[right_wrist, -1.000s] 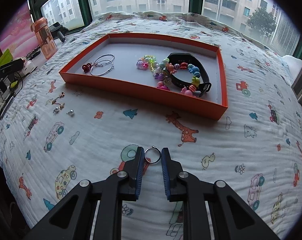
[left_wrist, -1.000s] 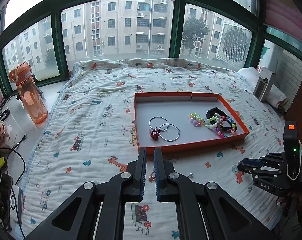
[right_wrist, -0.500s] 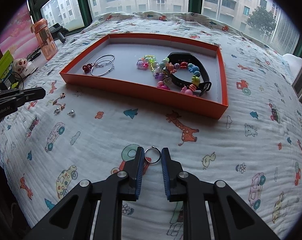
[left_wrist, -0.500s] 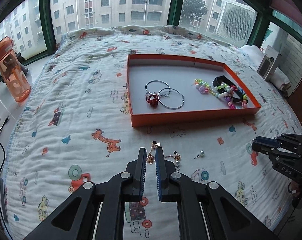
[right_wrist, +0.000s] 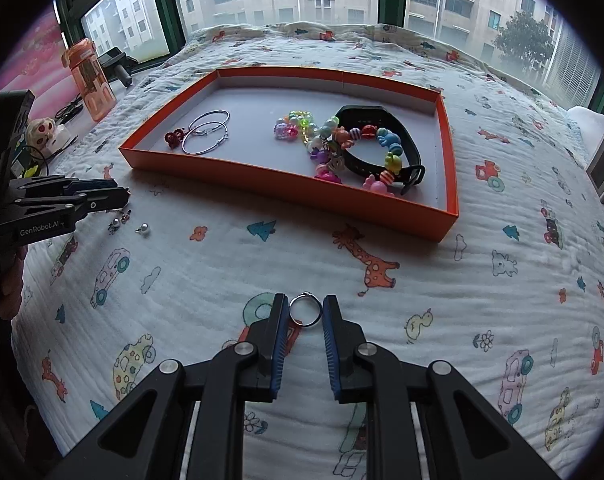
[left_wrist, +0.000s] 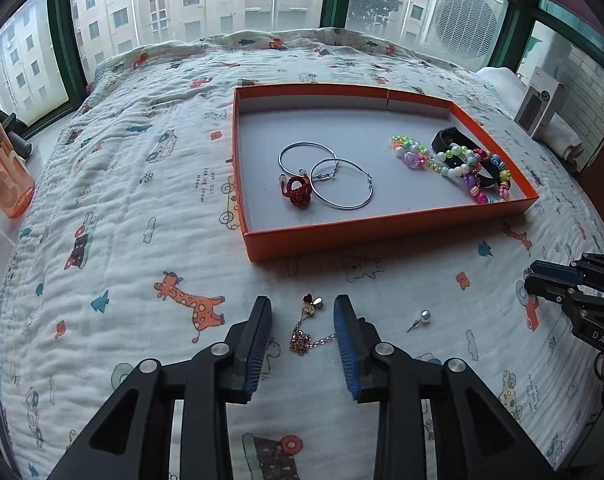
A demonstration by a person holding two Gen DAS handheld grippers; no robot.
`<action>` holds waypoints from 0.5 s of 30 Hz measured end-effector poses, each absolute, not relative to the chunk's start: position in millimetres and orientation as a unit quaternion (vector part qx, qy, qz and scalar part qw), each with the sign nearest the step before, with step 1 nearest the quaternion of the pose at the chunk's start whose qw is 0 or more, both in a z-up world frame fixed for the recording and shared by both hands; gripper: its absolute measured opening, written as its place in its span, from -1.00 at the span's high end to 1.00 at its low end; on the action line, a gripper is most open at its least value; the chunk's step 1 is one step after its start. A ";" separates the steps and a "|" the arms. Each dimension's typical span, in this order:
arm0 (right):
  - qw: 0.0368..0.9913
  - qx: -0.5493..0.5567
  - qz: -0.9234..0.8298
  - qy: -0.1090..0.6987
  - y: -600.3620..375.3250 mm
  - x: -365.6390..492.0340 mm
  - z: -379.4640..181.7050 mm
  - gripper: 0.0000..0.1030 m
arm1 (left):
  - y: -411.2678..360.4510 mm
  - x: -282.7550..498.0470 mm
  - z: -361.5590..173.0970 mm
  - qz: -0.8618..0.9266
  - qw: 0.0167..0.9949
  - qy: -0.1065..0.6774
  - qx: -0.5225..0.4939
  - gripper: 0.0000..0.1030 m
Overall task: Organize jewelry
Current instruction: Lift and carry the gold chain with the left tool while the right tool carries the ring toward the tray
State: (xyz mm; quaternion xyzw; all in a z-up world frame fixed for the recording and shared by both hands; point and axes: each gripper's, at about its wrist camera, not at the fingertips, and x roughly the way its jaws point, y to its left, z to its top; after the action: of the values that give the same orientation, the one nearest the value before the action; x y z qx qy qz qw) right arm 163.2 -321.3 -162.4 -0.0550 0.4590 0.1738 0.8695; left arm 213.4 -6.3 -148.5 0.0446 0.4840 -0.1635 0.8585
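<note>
Left gripper [left_wrist: 303,326] jaws spread around chain earring [left_wrist: 307,326]; right gripper [right_wrist: 305,312] pinches ring [right_wrist: 305,310]. Risk: chain snags the bedspread [left_wrist: 142,184].

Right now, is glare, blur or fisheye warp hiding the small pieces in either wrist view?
Left wrist view: soft daylight, no glare; dangly earring sharp between the open left gripper; tray edges bow. Right wrist view: silver ring crisp in the right gripper; corners vignetted black.

Shiny metal ring [right_wrist: 305,310], apparently cotton blanket [right_wrist: 222,272]
</note>
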 end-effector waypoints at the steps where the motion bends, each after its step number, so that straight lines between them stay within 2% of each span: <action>1: 0.870 -0.054 0.174 0.459 -321.3 163.2 -162.4 0.61 | -6.8 213.9 -148.9 -0.166 0.858 0.484 0.046 0.30; 10: 0.870 -0.050 0.173 0.458 -321.6 164.3 -162.3 0.61 | -11.9 213.3 -149.9 -0.178 0.864 0.466 0.072 0.37; 15: 0.871 -0.050 0.172 0.457 -320.9 164.8 -162.4 0.61 | -14.3 210.8 -150.4 -0.179 0.867 0.457 0.088 0.63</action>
State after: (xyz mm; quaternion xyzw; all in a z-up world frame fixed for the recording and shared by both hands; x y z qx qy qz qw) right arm 164.8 -320.9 -162.4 -0.0504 0.4574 0.1724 0.8709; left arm 210.8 -14.3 -150.4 0.0884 0.4574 -0.1790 0.8666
